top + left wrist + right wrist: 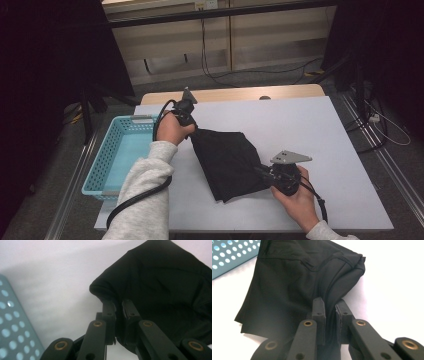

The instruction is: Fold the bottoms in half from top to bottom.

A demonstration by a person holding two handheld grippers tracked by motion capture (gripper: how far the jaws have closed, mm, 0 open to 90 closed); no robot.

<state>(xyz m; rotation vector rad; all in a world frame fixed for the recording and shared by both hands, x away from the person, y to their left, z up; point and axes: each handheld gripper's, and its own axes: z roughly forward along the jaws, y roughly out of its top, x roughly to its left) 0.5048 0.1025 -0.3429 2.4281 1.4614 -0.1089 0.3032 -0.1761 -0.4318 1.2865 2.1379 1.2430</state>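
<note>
Black garment (227, 162) lies bunched on the white bench (310, 130), roughly mid-bench, slanting from the upper left toward the lower right in the high view. I have both tongs on it. Left tongs (192, 131) clamp the garment's upper-left corner; in the left gripper view the left tongs (117, 306) sit nearly closed with a folded edge of cloth (160, 287) pinched between the two black pads, and that corner looks lifted a bit off the bench. Right tongs (261, 171) grip the lower-right edge of the garment; in the right gripper view the right tongs (330, 306) are narrow too, with a thick gathered fold and a seam of the cloth (294, 277) squeezed between the pads. Fabric hangs slack between the two grips, creased and doubled over, lower edge resting on the bench.

Left hand (172, 127) in a light grey sleeve wraps the left gripper body, cable looping down along the forearm. Right hand (295, 195) holds the right gripper from below, its grey three-cornered plate (291, 158) on top.

Light blue perforated basket (117, 150) sits at the bench's left edge, just beside the left forearm, apart from the garment. Its holed wall shows in the left gripper view (11, 330) and in the right gripper view (229, 255).
</note>
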